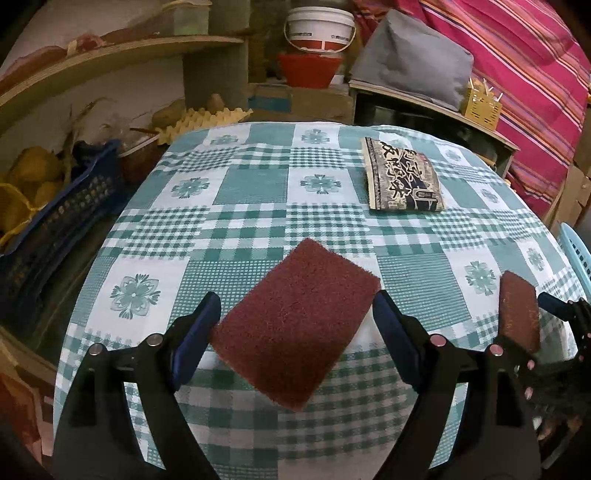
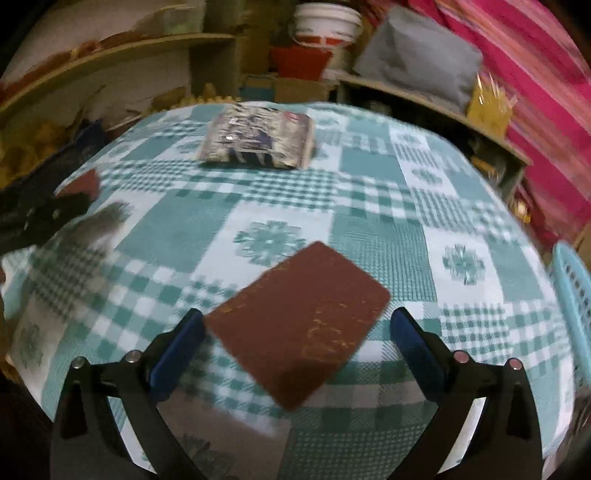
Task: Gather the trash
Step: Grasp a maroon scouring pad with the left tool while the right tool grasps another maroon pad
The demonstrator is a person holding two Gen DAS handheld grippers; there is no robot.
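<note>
Two dark red scouring pads lie on the green checked tablecloth (image 1: 255, 184). My left gripper (image 1: 295, 325) is open, its blue fingers either side of one pad (image 1: 295, 325). My right gripper (image 2: 297, 336) is open around the other pad (image 2: 303, 321); that pad also shows in the left wrist view (image 1: 519, 310) with the right gripper's fingers (image 1: 554, 304) beside it. A printed snack wrapper (image 1: 402, 181) lies flat at the table's far side, also in the right wrist view (image 2: 258, 136). The left gripper (image 2: 40, 214) shows at the left edge there.
A light blue basket (image 2: 572, 295) stands at the table's right edge. A dark blue crate (image 1: 55, 229) with yellow items sits left of the table. Shelves, a white bucket (image 1: 319, 27), a grey cushion (image 1: 413, 59) and a pink striped cloth (image 1: 535, 92) lie behind.
</note>
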